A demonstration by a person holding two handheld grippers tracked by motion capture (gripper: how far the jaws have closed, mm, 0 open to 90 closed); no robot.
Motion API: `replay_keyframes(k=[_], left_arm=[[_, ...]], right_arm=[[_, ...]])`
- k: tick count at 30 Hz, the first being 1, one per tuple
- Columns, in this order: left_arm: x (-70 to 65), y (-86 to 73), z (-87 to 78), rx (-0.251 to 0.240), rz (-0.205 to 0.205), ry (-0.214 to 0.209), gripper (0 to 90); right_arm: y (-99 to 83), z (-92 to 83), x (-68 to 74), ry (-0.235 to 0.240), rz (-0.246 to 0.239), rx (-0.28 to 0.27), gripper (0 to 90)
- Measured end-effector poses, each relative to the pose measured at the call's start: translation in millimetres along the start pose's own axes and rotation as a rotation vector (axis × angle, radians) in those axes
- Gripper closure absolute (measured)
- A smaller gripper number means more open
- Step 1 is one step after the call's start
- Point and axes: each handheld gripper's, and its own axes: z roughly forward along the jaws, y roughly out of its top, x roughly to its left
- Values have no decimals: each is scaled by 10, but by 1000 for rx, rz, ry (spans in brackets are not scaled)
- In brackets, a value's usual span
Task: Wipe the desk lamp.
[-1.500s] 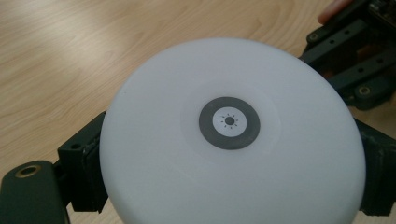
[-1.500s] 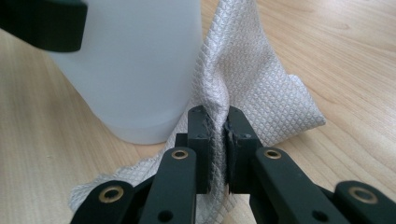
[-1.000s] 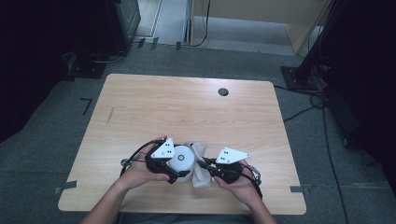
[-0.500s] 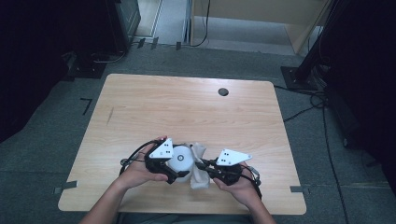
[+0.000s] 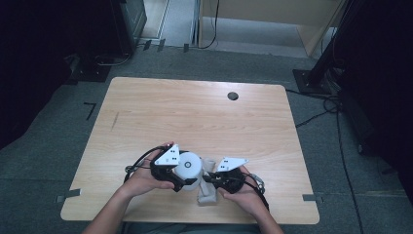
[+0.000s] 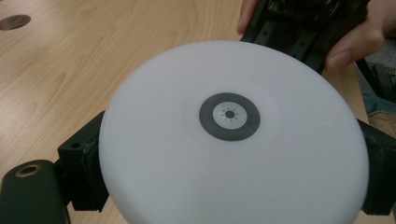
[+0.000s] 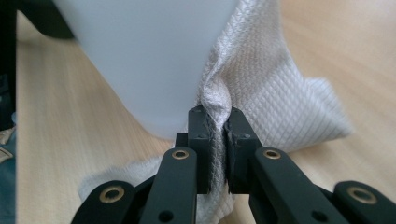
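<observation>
A white cup (image 5: 190, 167) is held bottom-up near the table's front edge, its round base (image 6: 229, 135) bearing a small grey ring mark. My left gripper (image 5: 171, 171) is shut on the cup, its black jaws pressing both sides. A white waffle-weave cloth (image 7: 275, 98) lies against the cup's wall (image 7: 154, 56) and trails onto the table (image 5: 208, 195). My right gripper (image 7: 222, 140) is shut on a fold of the cloth, right beside the cup. In the high view the right gripper (image 5: 219, 179) sits just right of the cup.
The wooden table (image 5: 195, 117) has a dark round grommet hole (image 5: 233, 96) near its far edge. A cable loops by the left hand (image 5: 139, 163). Grey carpet and dark equipment stands surround the table.
Both hands stay together at the front edge; the cup and cloth have shifted only slightly between frames.
</observation>
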Motion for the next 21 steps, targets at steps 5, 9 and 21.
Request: replay_keyframes(k=[5, 9, 21], left_arm=[[1, -2, 5, -4, 0, -2, 89], [4, -4, 8, -6, 1, -5, 89], [14, -12, 2, -9, 2, -9, 89]], right_arm=[[251, -355, 76, 45, -10, -168, 833], [333, -484, 110, 38, -37, -202, 833], [-29, 17, -36, 49, 32, 11, 832]])
